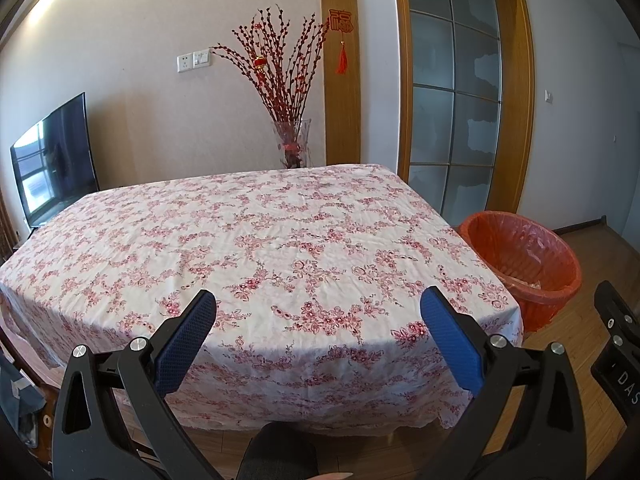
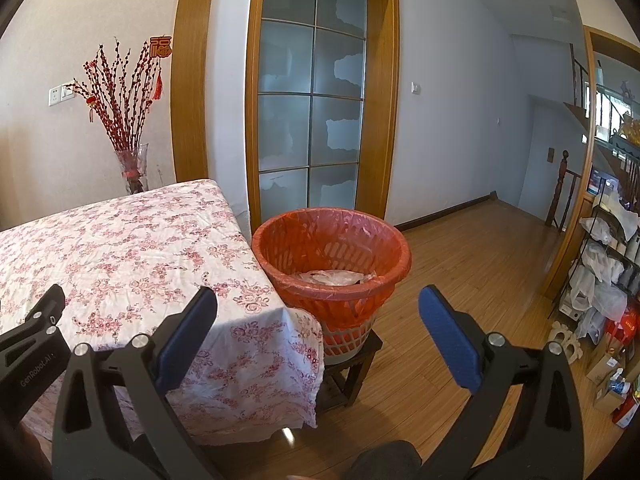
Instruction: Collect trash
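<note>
An orange-lined trash basket (image 2: pixel 332 264) stands on a small dark stool beside the table's right edge, with crumpled clear plastic (image 2: pixel 332 278) lying inside; it also shows as the basket (image 1: pixel 524 264) in the left wrist view. My left gripper (image 1: pixel 318 306) is open above the near edge of the floral tablecloth (image 1: pixel 248 248), nothing between its blue pads (image 1: pixel 188 344). My right gripper (image 2: pixel 318 306) is open too, held in front of the basket and the table corner (image 2: pixel 280 312), with nothing in it. No loose trash shows on the cloth.
A glass vase of red branches (image 1: pixel 292 144) stands behind the table's far edge, a television (image 1: pixel 52 160) at left. A frosted glass door (image 2: pixel 312 120) is behind the basket. Wooden floor (image 2: pixel 460 280) stretches right toward a cluttered shelf rack (image 2: pixel 604 280).
</note>
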A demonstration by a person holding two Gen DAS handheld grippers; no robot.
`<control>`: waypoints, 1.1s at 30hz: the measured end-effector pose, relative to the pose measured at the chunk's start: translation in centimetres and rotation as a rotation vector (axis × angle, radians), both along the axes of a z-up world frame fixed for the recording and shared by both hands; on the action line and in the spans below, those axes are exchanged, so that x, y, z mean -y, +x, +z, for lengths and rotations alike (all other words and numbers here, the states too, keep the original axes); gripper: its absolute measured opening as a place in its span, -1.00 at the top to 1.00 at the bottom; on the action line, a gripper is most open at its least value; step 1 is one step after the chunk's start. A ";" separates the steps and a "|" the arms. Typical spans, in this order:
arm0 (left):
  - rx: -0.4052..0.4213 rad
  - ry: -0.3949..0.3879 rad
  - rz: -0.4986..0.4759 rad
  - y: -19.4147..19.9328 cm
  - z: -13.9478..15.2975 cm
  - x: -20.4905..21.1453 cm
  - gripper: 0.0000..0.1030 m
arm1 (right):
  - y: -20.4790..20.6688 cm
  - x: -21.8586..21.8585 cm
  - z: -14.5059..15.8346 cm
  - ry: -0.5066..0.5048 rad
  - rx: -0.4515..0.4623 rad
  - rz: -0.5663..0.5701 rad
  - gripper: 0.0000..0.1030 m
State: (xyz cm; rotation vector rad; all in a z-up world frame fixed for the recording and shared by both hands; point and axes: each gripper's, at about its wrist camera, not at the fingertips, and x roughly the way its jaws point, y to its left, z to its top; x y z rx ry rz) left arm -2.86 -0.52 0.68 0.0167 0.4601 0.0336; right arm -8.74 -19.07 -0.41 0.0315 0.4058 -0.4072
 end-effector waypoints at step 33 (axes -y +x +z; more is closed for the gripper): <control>-0.009 -0.002 -0.006 0.1 -0.4 0.0 -0.95 | 0.0 0.1 -0.1 0.004 0.000 -0.001 -0.91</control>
